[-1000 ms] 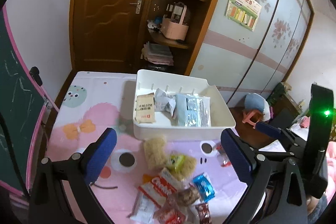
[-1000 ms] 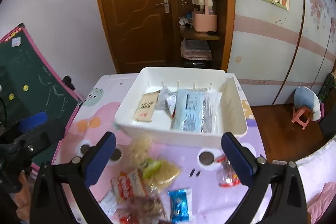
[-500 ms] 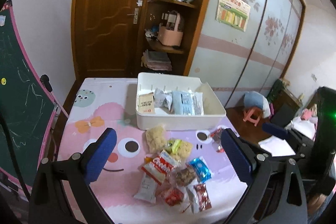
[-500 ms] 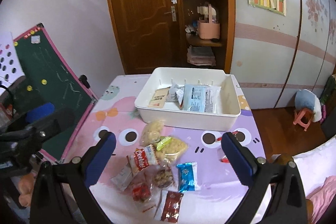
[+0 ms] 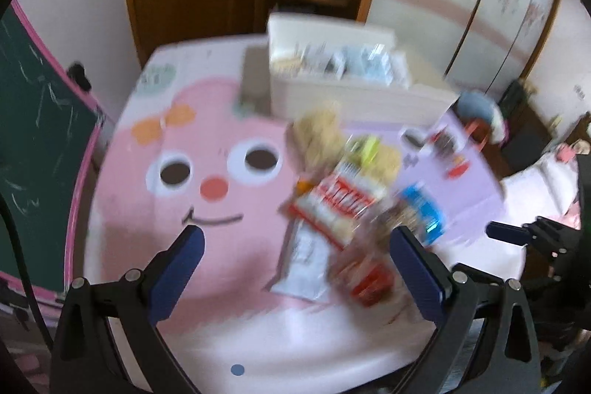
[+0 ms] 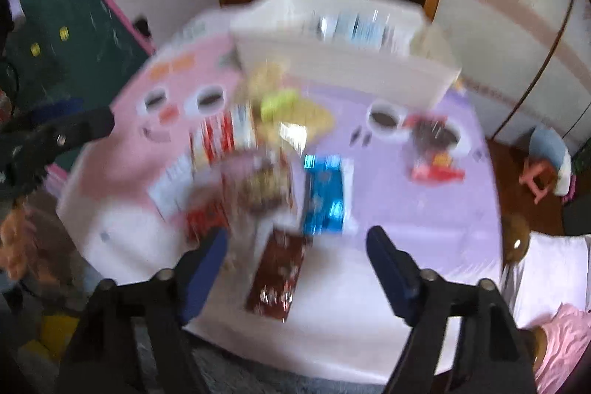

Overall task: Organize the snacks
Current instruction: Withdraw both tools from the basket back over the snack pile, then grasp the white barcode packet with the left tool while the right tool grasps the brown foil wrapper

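Observation:
Both views are blurred by motion. A white bin (image 5: 351,95) (image 6: 332,65) holding several packets stands at the far side of the pink and purple table (image 5: 221,253). In front of it lies a loose pile of snacks: a red-and-white cookie packet (image 5: 340,202), a blue packet (image 6: 325,194) and a dark brown packet (image 6: 277,276). My left gripper (image 5: 295,239) hovers open over the pile's near left side, holding nothing. My right gripper (image 6: 297,239) is above the brown packet, which shows between its fingers; the jaws are closing and the pads are clear of it.
A red packet (image 6: 432,154) lies alone at the right, near the bin. A green chalkboard (image 5: 33,135) leans at the table's left side. A pink stool (image 6: 543,176) is on the floor to the right. The table's front edge runs just under both grippers.
Both grippers have dropped toward the table and tipped downward, so the snack pile now fills the views. The right gripper's jaws stand narrower than before.

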Available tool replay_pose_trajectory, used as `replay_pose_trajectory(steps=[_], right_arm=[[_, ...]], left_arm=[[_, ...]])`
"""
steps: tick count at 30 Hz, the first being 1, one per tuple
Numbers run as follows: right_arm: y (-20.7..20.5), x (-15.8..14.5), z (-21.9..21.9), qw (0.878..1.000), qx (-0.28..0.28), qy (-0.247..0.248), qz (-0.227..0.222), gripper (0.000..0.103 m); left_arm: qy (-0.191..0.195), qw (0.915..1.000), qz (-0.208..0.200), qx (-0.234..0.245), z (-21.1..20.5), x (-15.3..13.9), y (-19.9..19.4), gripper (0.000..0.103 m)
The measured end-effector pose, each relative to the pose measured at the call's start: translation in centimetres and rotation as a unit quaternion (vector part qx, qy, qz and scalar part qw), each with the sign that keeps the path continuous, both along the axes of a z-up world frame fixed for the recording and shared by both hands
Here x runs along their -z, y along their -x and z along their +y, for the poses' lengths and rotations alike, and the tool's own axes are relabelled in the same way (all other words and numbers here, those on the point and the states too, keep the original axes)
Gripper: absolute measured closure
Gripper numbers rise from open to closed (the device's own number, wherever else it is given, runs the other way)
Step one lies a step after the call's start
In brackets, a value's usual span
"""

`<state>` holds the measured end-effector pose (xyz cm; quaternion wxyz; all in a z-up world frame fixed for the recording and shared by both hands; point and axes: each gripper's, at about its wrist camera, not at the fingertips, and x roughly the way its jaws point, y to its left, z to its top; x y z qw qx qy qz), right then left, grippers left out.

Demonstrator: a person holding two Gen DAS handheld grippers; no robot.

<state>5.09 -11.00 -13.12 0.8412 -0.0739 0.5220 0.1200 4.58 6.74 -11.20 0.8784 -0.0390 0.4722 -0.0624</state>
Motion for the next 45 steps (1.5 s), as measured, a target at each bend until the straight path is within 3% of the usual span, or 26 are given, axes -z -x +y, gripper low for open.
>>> replay_pose_trajectory(steps=[3,10,18,22,25,27,29,31,33,39,45], right_arm=[[-0.5,3.3,0.3,0.998,-0.003,0.017,0.057,0.042],[-1.0,7.0,0.8,0.992,-0.005,-0.004,0.128,0.04],[-0.4,7.1,2.8,0.994,-0.04,0.044,0.094,0.044],[-0.2,6.9,2.4,0.995,-0.032,0.04,0.087,0.059],[-0.4,6.7,1.6,0.995,-0.023,0.031,0.087,0.064],[-0.4,6.7,1.1,0.996,-0.016,0.02,0.09,0.064],[-0.5,6.5,0.4,0.996,-0.009,0.012,0.093,0.065],[-0.6,6.5,-0.2,0.995,0.0,0.002,0.097,0.066],[-0.9,6.3,-0.8,0.995,0.006,-0.002,0.099,0.066],[-1.0,5.3,-1.7,0.995,0.019,-0.026,0.094,0.067],[-0.7,2.5,-2.4,0.996,0.028,-0.052,0.061,0.067]], left_arm=[[-0.002,0.9994,0.034,-0.003,0.3,3.0,-0.9,0.004],[0.01,0.9959,0.09,0.005,0.3,7.3,-2.5,0.004],[-0.001,0.994,0.109,0.016,-0.9,8.8,-4.4,0.006],[-0.019,0.9928,0.116,0.019,-1.6,9.5,-4.9,0.013],[-0.044,0.9928,0.11,0.017,-2.0,9.4,-5.0,0.023],[-0.056,0.993,0.103,0.016,-2.0,9.2,-4.9,0.044],[-0.056,0.9935,0.097,0.02,-2.0,8.9,-4.8,0.058],[-0.05,0.9939,0.096,0.02,-1.9,8.8,-4.5,0.061],[-0.05,0.995,0.084,0.021,-1.9,8.4,-3.9,0.071],[-0.024,0.9974,0.064,0.021,-1.9,6.6,-2.1,0.073],[0.001,0.9992,0.011,0.039,-2.6,2.2,0.0,0.073]])
